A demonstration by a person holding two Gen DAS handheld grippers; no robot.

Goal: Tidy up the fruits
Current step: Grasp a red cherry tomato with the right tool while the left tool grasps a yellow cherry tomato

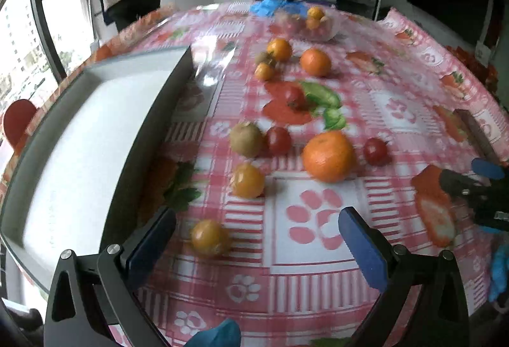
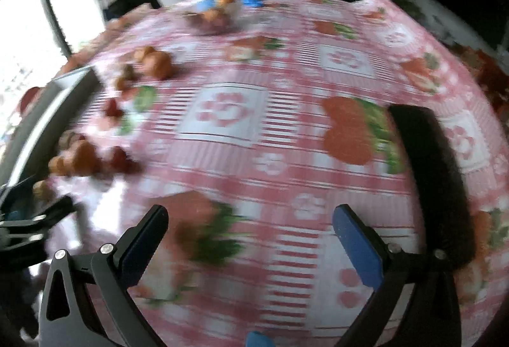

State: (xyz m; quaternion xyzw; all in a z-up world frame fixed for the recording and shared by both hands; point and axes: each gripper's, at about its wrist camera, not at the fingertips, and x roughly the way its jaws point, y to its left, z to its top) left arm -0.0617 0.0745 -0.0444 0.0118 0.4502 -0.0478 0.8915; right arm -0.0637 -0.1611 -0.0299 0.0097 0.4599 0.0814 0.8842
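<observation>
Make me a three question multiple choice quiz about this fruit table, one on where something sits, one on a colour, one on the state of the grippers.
1. Where is the grey tray?
A. on the table's left side
B. on the far right edge
C. under the clear bowl

2. What colour is the tablecloth?
A. blue stripes
B. pink and white check
C. plain green

3. How is the left gripper?
A. shut on an orange
B. shut on nothing
C. open, holding nothing

Answers: 1 A, the tray lies left of the loose fruit in the left wrist view. 2 B, pink checks with strawberry prints cover it. 3 C, its fingers stand wide apart over the cloth, as do those of the right gripper.
</observation>
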